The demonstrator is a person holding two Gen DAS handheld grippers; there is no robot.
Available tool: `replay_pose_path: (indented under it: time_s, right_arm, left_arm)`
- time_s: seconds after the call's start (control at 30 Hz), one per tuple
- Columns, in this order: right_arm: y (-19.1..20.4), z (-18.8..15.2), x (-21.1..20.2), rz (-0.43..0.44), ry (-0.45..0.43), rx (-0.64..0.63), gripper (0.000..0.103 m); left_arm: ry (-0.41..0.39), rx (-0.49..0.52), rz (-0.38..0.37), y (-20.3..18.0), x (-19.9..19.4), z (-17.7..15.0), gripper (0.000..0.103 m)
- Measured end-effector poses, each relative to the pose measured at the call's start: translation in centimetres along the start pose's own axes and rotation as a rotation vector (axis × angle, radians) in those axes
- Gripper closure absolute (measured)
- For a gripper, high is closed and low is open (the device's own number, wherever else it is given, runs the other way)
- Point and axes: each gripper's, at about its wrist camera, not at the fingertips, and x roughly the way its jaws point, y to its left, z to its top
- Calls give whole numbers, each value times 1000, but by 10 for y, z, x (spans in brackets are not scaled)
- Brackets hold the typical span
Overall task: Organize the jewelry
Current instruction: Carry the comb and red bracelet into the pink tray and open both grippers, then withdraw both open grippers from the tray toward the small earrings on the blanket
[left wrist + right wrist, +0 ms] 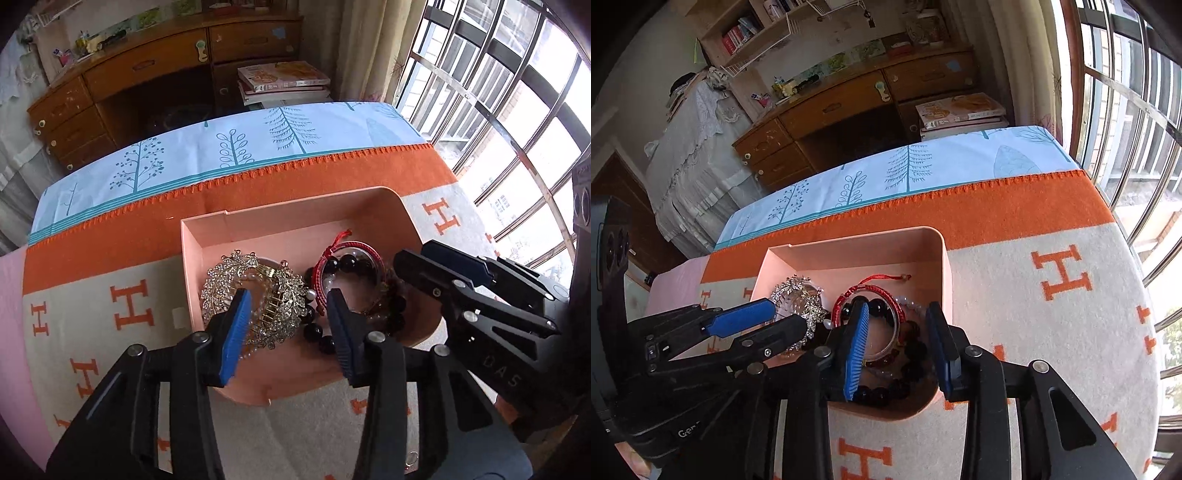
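Note:
A pink box [280,221] sits on the orange and cream blanket; it also shows in the right wrist view [849,245]. Inside lie a gold rhinestone hair comb [280,314], a red cord bracelet [332,258] and dark bead bracelets [317,332]. My left gripper [288,325] is open above the comb and holds nothing. My right gripper [897,347] is open over the red bracelet [868,295] and dark beads [912,365], holding nothing. The comb [805,299] lies left of them. Each gripper shows in the other's view, the right [461,273] and the left [750,325].
A light blue cloth with tree prints [221,147] covers the table's far side. Beyond stand a wooden desk [147,74] and a stack of books [284,81]. A barred window [498,92] is at the right.

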Motion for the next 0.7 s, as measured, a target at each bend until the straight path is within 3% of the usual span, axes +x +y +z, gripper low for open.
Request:
replay_pose_path:
  time_s: [0.37,0.7]
  right_arm:
    - [3,-36,-77,-7,-59,-18,70]
    - [38,-80,-153,8,-119,-111,70]
  left_arm:
    - [-87,-4,-20,5,-85,-37,61]
    - [-168,-16,6,14,-172,-89,61]
